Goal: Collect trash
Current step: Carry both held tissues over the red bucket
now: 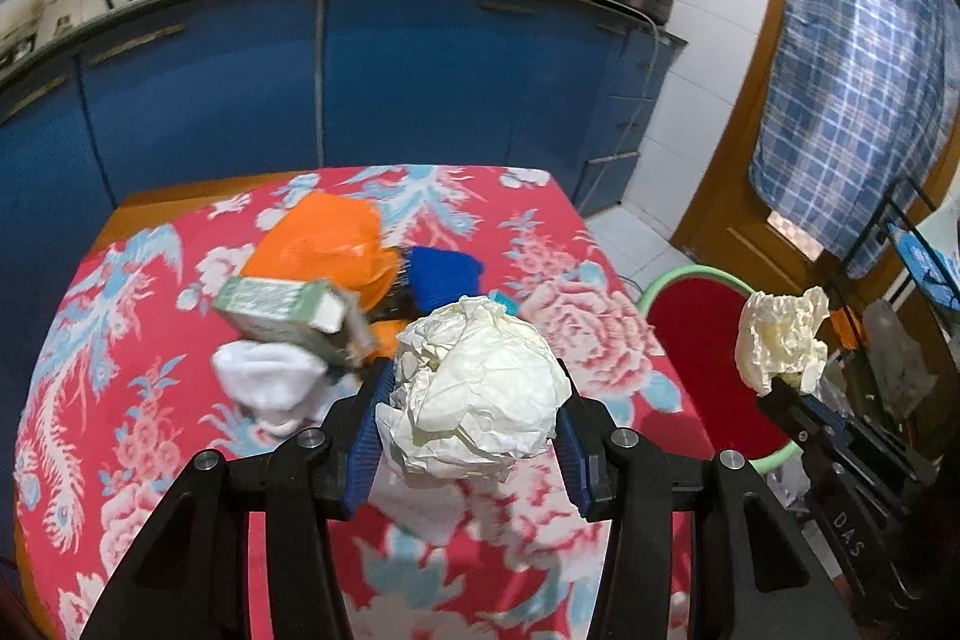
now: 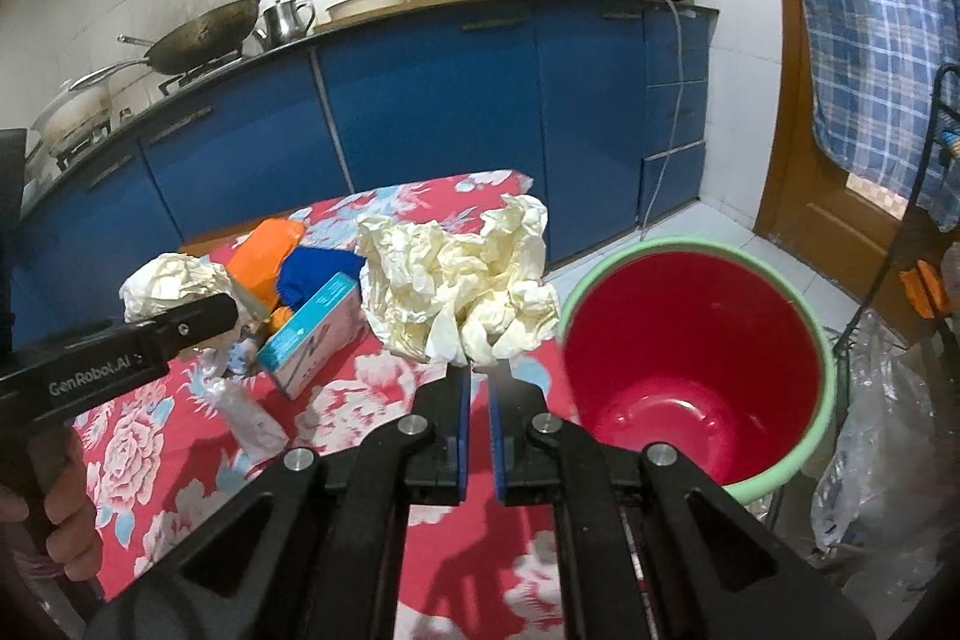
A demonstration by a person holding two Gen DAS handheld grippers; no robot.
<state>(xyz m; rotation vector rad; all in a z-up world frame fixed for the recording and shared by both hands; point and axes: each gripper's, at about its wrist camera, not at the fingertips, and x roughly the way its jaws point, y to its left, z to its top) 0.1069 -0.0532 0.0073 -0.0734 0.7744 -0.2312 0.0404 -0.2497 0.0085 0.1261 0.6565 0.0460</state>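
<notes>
Two crumpled paper balls are being carried, one in each gripper. The left gripper (image 1: 474, 400) is holding its white paper ball (image 1: 477, 391) squeezed between half-spread blue pads, above the flowered tablecloth (image 1: 120, 400). The right gripper (image 2: 478, 370) is pinching the lower edge of the yellowish paper wad (image 2: 462, 280) with its jaws nearly closed, the bulk sitting above the fingertips, just beside the red bucket (image 2: 690, 340). Only the right wrist view is showing the bucket's bare bottom and a hand (image 2: 60, 520) gripping the left tool's handle.
</notes>
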